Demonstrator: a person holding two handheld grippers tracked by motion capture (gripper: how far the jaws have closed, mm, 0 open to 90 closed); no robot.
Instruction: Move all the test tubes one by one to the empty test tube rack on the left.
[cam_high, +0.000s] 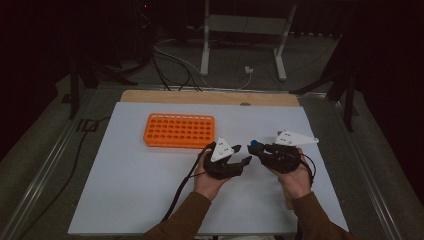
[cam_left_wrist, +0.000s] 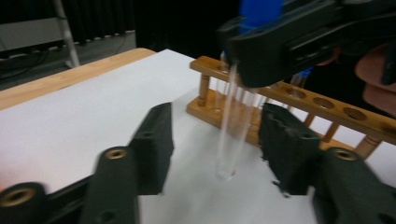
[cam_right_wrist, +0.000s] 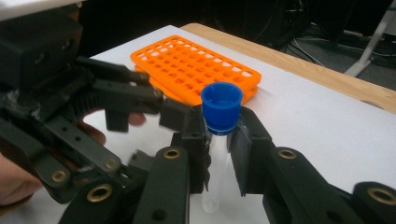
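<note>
The right gripper (cam_right_wrist: 219, 140) has its fingers (cam_right_wrist: 191, 140) clenched on a clear test tube (cam_right_wrist: 215, 172) just under its blue cap (cam_right_wrist: 222, 107), near the middle of the right gripper view, with the tube hanging down between the fingers and its rounded bottom off the bench. In the left gripper view the same tube (cam_left_wrist: 231, 130) hangs in the centre of the frame between the left gripper's (cam_left_wrist: 215, 149) fingers (cam_left_wrist: 152, 144), which stand apart from the glass on both sides: released, not yet gripping (though they sit narrowed around it). In the high view the two grippers meet nose to nose at lower centre, left gripper (cam_high: 239, 163) and right gripper (cam_high: 256, 148), the cap a small blue dot between them.

The tube looks light, stiff, smooth-walled and likely brittle, so it could slip or crack under a hard squeeze. The safest hold, I judge, is on the straight wall in the lower half, well below the cap, fingers square to the tube.

Farther out, a wooden rack (cam_left_wrist: 322, 105) with round holes stands behind the tube in the upper right of the left gripper view. An orange rack (cam_high: 179, 130) lies at upper centre of the white bench (cam_high: 125, 190) in the high view.
</note>
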